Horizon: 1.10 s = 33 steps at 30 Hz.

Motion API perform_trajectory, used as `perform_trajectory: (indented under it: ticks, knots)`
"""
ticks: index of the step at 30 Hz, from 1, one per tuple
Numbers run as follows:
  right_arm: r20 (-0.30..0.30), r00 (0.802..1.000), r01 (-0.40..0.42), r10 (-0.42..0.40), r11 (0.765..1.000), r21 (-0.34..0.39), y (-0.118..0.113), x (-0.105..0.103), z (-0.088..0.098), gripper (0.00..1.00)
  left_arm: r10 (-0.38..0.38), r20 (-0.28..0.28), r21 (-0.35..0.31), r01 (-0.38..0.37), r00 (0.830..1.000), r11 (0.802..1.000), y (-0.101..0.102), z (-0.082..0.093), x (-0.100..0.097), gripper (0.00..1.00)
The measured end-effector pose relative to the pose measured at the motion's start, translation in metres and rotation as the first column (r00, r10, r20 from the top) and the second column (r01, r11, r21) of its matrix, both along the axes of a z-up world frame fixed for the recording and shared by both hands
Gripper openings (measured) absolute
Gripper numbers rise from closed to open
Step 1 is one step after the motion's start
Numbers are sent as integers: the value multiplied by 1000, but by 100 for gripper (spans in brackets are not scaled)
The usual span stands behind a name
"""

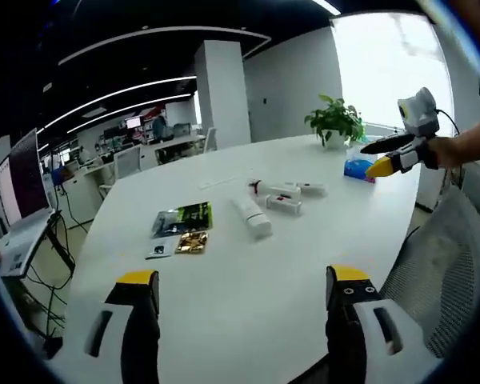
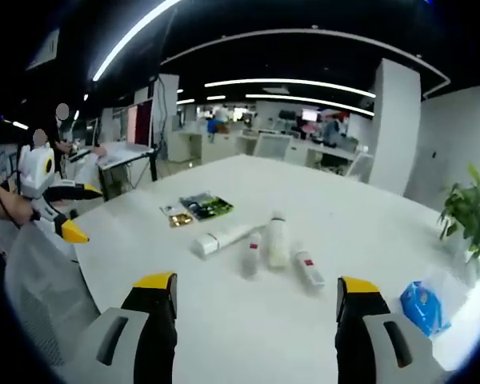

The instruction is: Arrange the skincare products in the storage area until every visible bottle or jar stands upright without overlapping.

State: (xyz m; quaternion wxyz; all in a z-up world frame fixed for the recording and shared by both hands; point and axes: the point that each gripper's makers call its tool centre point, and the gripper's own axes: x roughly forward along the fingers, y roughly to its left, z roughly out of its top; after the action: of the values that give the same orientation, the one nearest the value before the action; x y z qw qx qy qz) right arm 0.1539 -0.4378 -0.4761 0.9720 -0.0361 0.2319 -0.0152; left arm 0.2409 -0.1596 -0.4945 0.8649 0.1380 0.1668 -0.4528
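Several white skincare products lie on their sides in a loose cluster mid-table: a long tube (image 1: 252, 216) (image 2: 224, 238), a small bottle with a red label (image 1: 284, 205) (image 2: 254, 252), a larger bottle (image 2: 278, 240) and another small one (image 1: 308, 189) (image 2: 308, 268). My left gripper (image 1: 244, 276) hovers open over the near table edge, well short of them. It also appears at the left of the right gripper view (image 2: 64, 220). My right gripper (image 2: 256, 282) is open over the opposite edge with nothing held, and a hand holds it at the right of the left gripper view (image 1: 388, 158).
Flat sachets lie beside the products: a green one (image 1: 184, 218) (image 2: 208, 206) and a gold one (image 1: 192, 242) (image 2: 178, 218). A blue packet (image 1: 358, 169) (image 2: 424, 308) and a potted plant (image 1: 336, 120) (image 2: 468, 212) stand near one table end. Mesh chairs (image 1: 440, 248) (image 2: 40, 288) flank the table.
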Motion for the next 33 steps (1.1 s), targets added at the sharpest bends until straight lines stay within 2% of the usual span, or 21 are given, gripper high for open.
perform_trajectory:
  ticks: [5,7,11,13,15,19,25,27,30,33]
  knots:
    - [-25,1000,13,-13,1000,2,-9,11,-1,82,-38,-37,-7,37,999,999,-3,-1,-4,80]
    - [-30,1000,6,-6,1000,-6,-14,18,-2,80,-52,-81,-6,51,995,999,-5,-5,-6,80]
    - [-42,999,8,-7,1000,18,-19,32,1,75,-53,-88,-21,51,995,998,-9,-1,-3,81]
    - [-40,999,-2,3,1000,25,-14,40,3,77,-72,-70,-24,71,995,997,-10,4,-1,82]
    - [-54,998,-11,12,1000,26,-9,50,-3,77,-74,-60,-20,73,995,997,-8,6,2,83]
    - [-78,996,-34,36,999,29,-1,61,-9,77,-67,-88,-15,66,994,998,-1,1,6,83]
    - [-121,988,-90,93,996,25,11,78,-15,76,-61,-73,-4,61,995,998,6,1,2,82]
    - [-149,982,-115,117,993,28,15,85,-20,75,-64,-63,6,64,996,998,8,-3,-1,81]
    - [-160,978,-132,136,991,30,22,93,-22,74,-58,-70,15,59,996,998,11,-10,-4,79]
    - [-182,970,-159,163,987,35,28,99,-26,73,-69,-53,21,70,996,997,9,-7,-6,79]
